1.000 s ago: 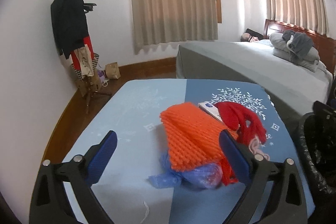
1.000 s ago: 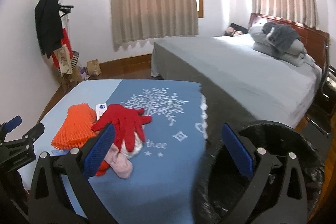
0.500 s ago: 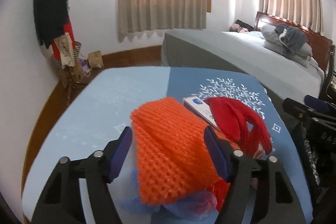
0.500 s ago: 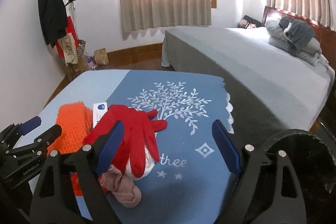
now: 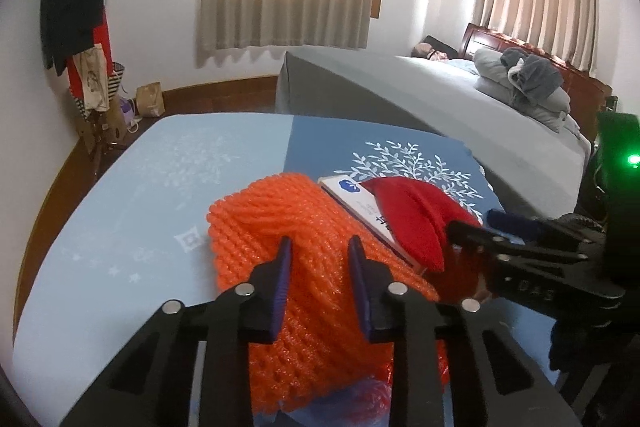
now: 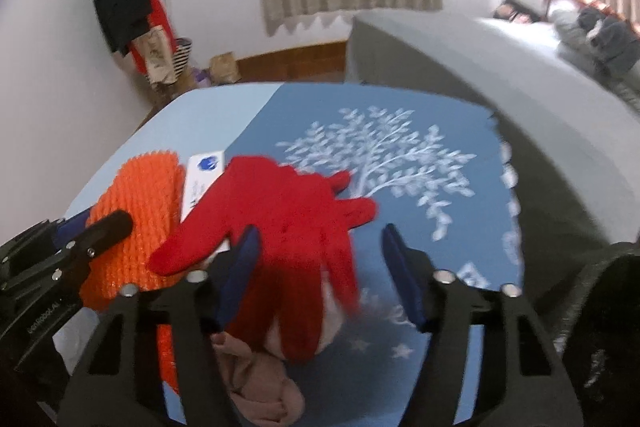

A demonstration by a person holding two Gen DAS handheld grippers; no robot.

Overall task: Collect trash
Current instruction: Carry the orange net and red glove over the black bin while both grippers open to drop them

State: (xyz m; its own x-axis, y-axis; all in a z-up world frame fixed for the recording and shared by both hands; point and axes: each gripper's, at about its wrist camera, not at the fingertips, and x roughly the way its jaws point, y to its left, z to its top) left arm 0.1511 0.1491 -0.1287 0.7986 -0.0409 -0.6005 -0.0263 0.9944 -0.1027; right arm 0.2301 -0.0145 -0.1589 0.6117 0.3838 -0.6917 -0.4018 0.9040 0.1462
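An orange foam net [image 5: 280, 239] lies on the blue tablecloth [image 5: 160, 187], over blue and red plastic scraps [image 5: 360, 399]. My left gripper [image 5: 320, 279] has closed on a fold of the net. A red glove [image 6: 288, 223] lies over a white card [image 6: 200, 171] and a pink sock [image 6: 256, 379]. My right gripper [image 6: 324, 271] is open, its fingers either side of the glove. The right gripper also shows in the left wrist view [image 5: 520, 239]. The net shows in the right wrist view too [image 6: 136, 203].
A black-lined trash bin [image 6: 600, 327] stands at the table's right edge. A grey bed [image 5: 440, 99] with folded bedding is behind. A coat rack [image 5: 80, 27] and bags stand by the left wall.
My left gripper moved forward and closed on the orange net. My right gripper swung left from the bin and came down around the red glove.
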